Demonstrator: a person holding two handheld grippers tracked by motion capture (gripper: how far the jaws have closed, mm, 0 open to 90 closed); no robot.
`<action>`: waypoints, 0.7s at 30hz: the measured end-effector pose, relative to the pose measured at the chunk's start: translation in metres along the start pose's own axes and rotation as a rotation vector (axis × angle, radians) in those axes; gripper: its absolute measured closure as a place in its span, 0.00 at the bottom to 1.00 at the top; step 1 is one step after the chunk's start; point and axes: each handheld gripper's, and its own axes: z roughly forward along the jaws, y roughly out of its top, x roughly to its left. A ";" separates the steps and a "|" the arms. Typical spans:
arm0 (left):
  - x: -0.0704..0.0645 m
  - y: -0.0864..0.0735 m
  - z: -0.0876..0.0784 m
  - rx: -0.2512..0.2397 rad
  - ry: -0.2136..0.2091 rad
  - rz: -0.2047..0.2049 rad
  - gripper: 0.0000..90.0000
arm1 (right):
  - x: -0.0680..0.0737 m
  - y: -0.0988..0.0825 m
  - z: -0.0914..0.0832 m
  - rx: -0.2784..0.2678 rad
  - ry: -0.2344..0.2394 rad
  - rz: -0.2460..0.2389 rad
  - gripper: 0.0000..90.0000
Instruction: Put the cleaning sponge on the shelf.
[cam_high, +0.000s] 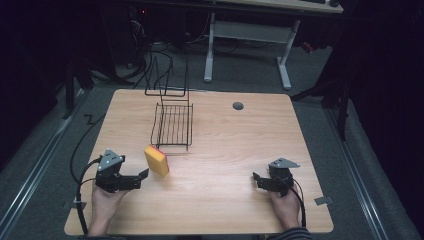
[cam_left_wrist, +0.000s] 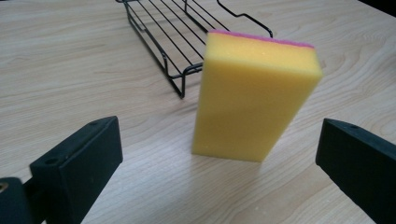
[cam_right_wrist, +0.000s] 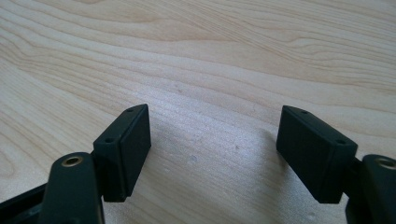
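Left claw (cam_left_wrist: 219, 154) spread wide, facing the upright yellow sponge (cam_left_wrist: 254, 95); right claw (cam_right_wrist: 212, 154) spread over bare table (cam_right_wrist: 210, 60)

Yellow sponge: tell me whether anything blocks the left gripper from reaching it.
Nothing visible does. The left gripper is open, and bare table lies between it and the upright yellow sponge. The wire rack sits behind the sponge.

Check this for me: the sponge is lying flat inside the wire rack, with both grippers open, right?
Not quite. The sponge stands upright on the table just in front of the rack, as the left gripper view shows. Both grippers, left and right, are open.
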 end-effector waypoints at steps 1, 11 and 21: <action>-0.001 0.000 0.001 0.002 -0.002 0.003 0.00 | 0.000 0.000 0.000 0.000 0.000 -0.001 0.29; -0.011 0.002 0.013 0.020 -0.019 0.026 0.00 | 0.000 0.000 0.000 0.001 0.000 0.001 0.29; -0.015 0.003 0.025 0.043 -0.028 0.036 0.00 | 0.000 0.000 0.000 0.000 -0.001 0.001 0.29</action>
